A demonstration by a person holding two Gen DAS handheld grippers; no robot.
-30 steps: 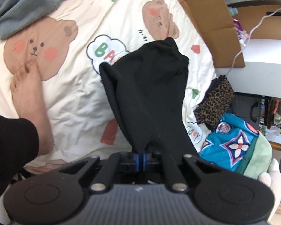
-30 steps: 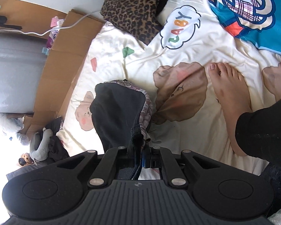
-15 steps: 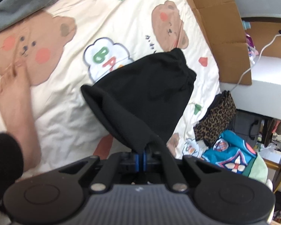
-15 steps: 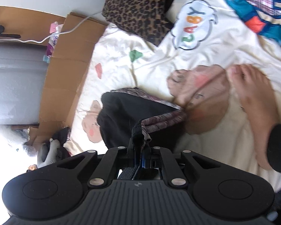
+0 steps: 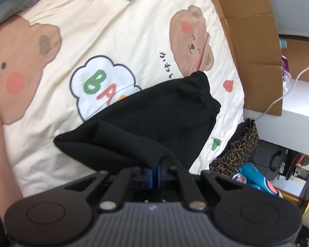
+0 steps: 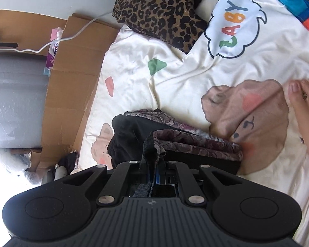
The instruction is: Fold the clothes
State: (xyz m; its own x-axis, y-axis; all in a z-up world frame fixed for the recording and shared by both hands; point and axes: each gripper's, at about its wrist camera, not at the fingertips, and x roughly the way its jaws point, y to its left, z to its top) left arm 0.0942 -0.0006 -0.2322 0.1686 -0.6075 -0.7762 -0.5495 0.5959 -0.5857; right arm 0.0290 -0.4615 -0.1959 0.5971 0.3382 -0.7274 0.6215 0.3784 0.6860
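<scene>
A black garment (image 5: 154, 123) with a patterned maroon lining (image 6: 195, 142) lies partly folded on the cream bear-print bedsheet (image 5: 134, 30). My left gripper (image 5: 154, 171) is shut on a black fold of it, low over the sheet. My right gripper (image 6: 153, 173) is shut on another edge of the same garment, where black fabric and the lining (image 6: 154, 144) bunch over the fingers. The far gathered end (image 5: 204, 86) rests on the sheet.
A leopard-print cushion (image 6: 160, 10) lies at the bed's edge, with a teal patterned cloth (image 5: 255, 179) beyond it. Flat cardboard (image 6: 72, 65) and a white cable (image 6: 72, 37) line the bedside. The person's bare foot (image 6: 307, 113) rests on the sheet. Grey clothing (image 5: 8, 2) lies far left.
Both grippers have lowered the garment from hanging to lying doubled over on the sheet. The fold has come down flatter and the foot has slid toward the frame edge.
</scene>
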